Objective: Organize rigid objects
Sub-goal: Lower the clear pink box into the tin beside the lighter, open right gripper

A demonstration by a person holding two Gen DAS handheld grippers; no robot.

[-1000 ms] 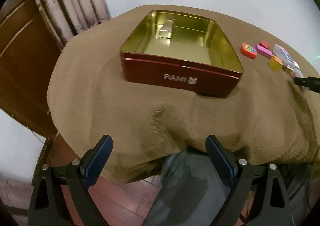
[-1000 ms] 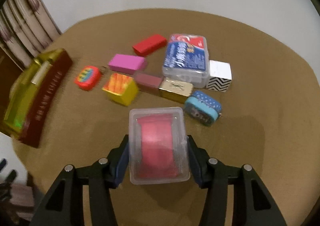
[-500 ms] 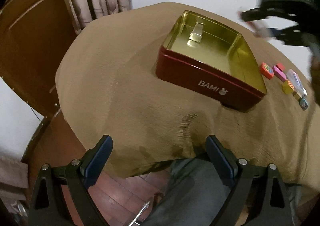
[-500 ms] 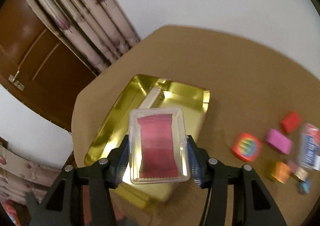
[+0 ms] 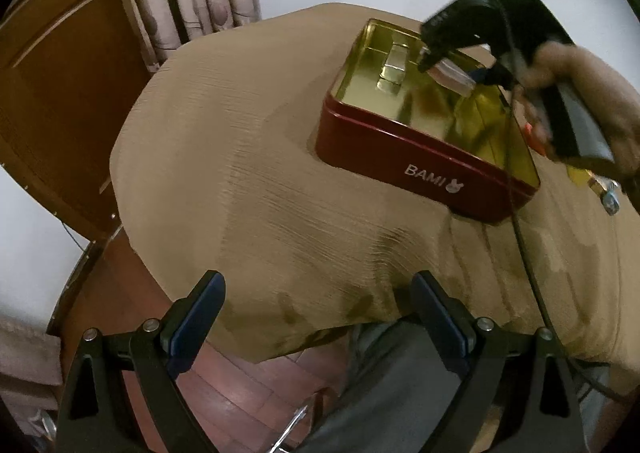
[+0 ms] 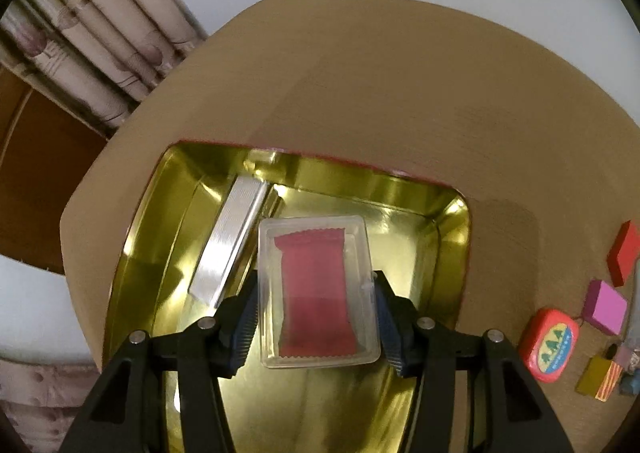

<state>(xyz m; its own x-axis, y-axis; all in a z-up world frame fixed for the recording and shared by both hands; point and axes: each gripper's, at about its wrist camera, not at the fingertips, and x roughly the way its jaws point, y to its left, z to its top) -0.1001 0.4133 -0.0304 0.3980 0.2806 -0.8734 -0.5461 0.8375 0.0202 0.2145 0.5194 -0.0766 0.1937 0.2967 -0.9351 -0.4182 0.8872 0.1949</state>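
My right gripper (image 6: 316,317) is shut on a clear plastic box (image 6: 318,291) with a red packet inside, held above the open red tin (image 6: 456,237) with its gold inside. A silver bar-shaped box (image 6: 228,243) lies in the tin along its left side. From the left wrist view the same right gripper (image 5: 452,71) hangs over the far part of the tin (image 5: 400,157), gripped by a hand. My left gripper (image 5: 318,317) stands open and empty over the table's near edge, well short of the tin.
Small items lie on the brown cloth right of the tin: a red block (image 6: 624,253), a pink block (image 6: 606,307), a red round-cornered case (image 6: 550,345) and a yellow striped block (image 6: 600,379). A curtain (image 6: 92,49) and a wooden door stand behind the table.
My right gripper carried the clear box leftward from above the small items to above the tin's inside. The left wrist view swung left, so the tin now sits further right.
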